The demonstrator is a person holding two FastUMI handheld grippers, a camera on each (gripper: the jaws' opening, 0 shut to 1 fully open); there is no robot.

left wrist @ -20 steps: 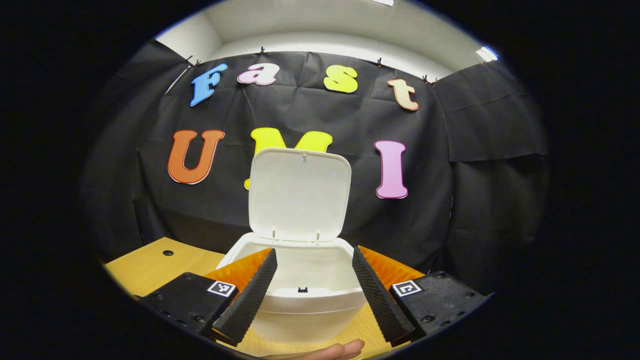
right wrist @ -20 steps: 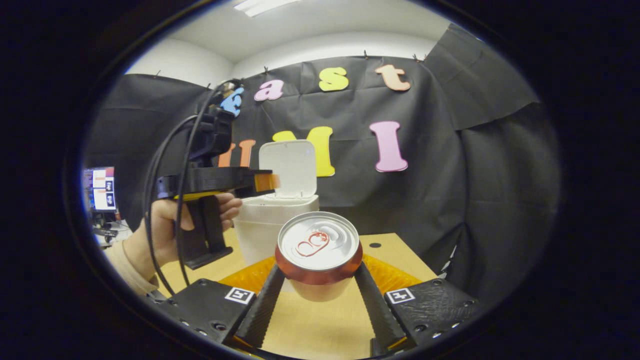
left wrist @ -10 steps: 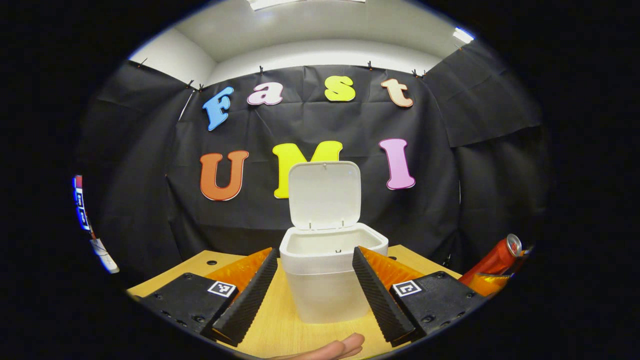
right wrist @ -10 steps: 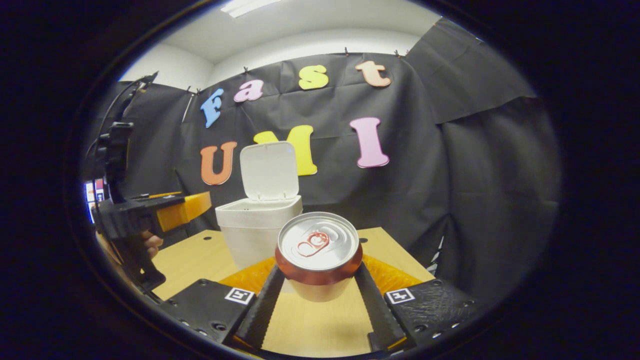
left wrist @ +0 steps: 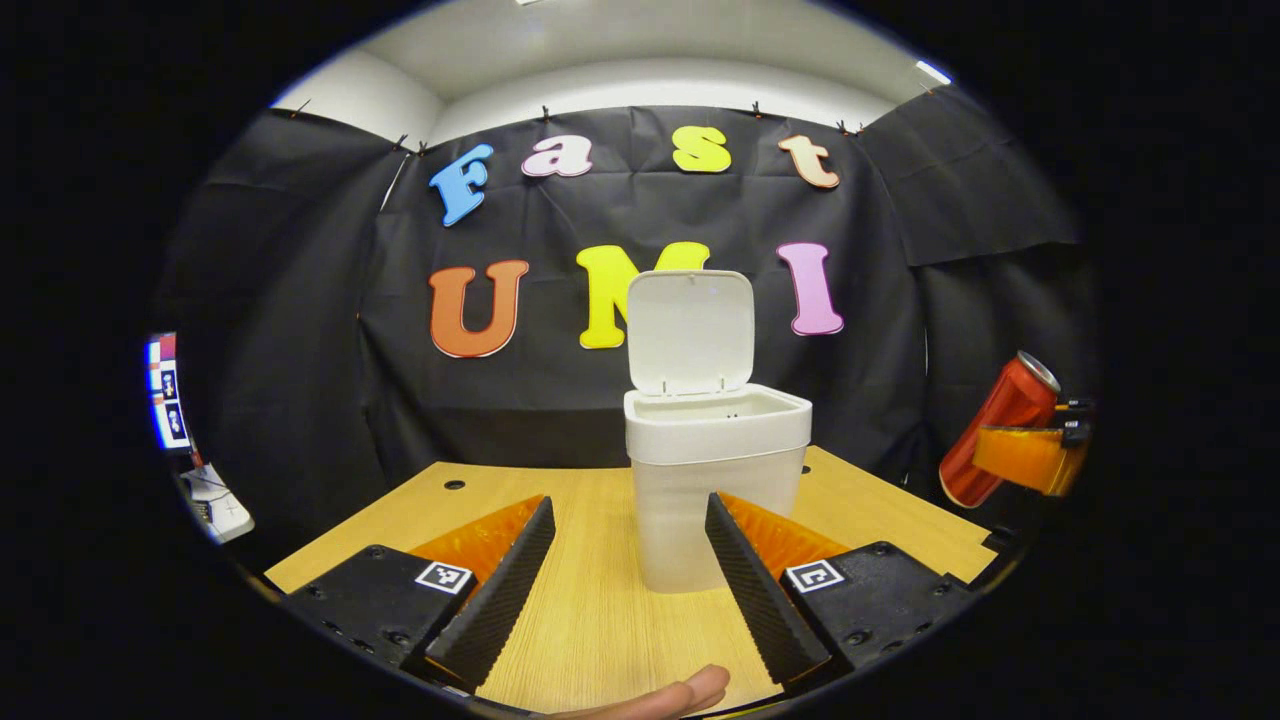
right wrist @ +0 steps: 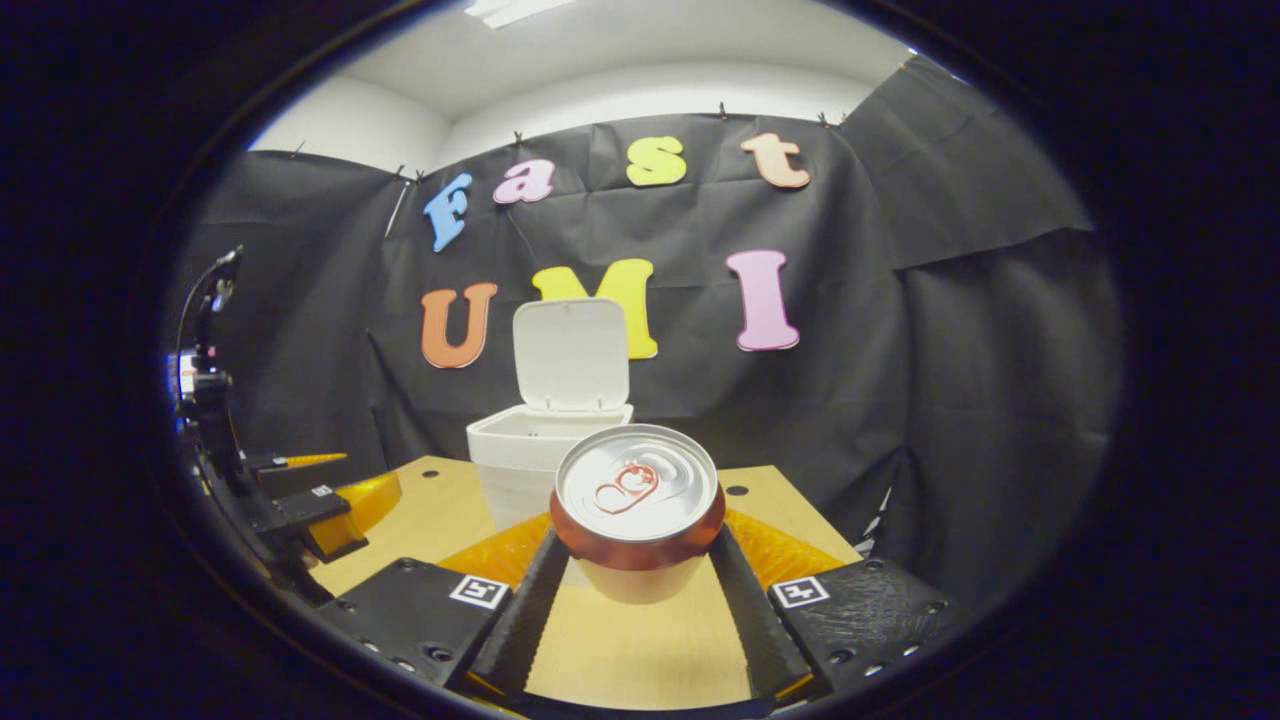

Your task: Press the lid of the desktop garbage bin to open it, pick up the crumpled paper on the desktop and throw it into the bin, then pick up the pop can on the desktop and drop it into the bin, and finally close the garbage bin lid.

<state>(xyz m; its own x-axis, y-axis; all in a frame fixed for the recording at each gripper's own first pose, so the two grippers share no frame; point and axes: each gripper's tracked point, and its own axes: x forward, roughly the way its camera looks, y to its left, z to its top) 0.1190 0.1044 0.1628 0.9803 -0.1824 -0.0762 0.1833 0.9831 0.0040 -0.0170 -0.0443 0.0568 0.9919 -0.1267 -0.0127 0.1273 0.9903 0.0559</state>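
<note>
- The right claw (right wrist: 637, 600) is clamped on the pop can (right wrist: 638, 505): its two fingers (right wrist: 524, 610) press against opposite sides of the can, which is held up off the tabletop (right wrist: 640, 650).
- In the right gripper view the can's silver top with its pull tab faces the camera, sitting just ahead of the claw between the fingertips.
- Seen from the left gripper view, the same pop can (left wrist: 998, 427) hangs in the air far to the right of the left claw, tilted with its top leaning to the right, and the right claw (left wrist: 1030, 455) grips it low on its body.
- The left claw (left wrist: 630, 590) is spread wide with nothing between its fingers (left wrist: 497, 590); bare tabletop (left wrist: 600, 620) shows in the gap.
- The garbage bin (left wrist: 715, 480) stands upright on the tabletop ahead of the left claw and slightly to its right, apart from both fingers.
- Its lid (left wrist: 690, 332) is swung up and stands nearly vertical at the bin's far edge, so the mouth is open.
- From the right claw, the garbage bin (right wrist: 520, 460) lies ahead and a little to the left, beyond the can, with its lid (right wrist: 571, 355) raised.
- The left claw (right wrist: 335, 505) shows low at the left of the right gripper view, well apart from the bin and the can.
- A fingertip (left wrist: 680, 695) of the person's hand shows at the bottom edge of the left gripper view, below the left claw.
</note>
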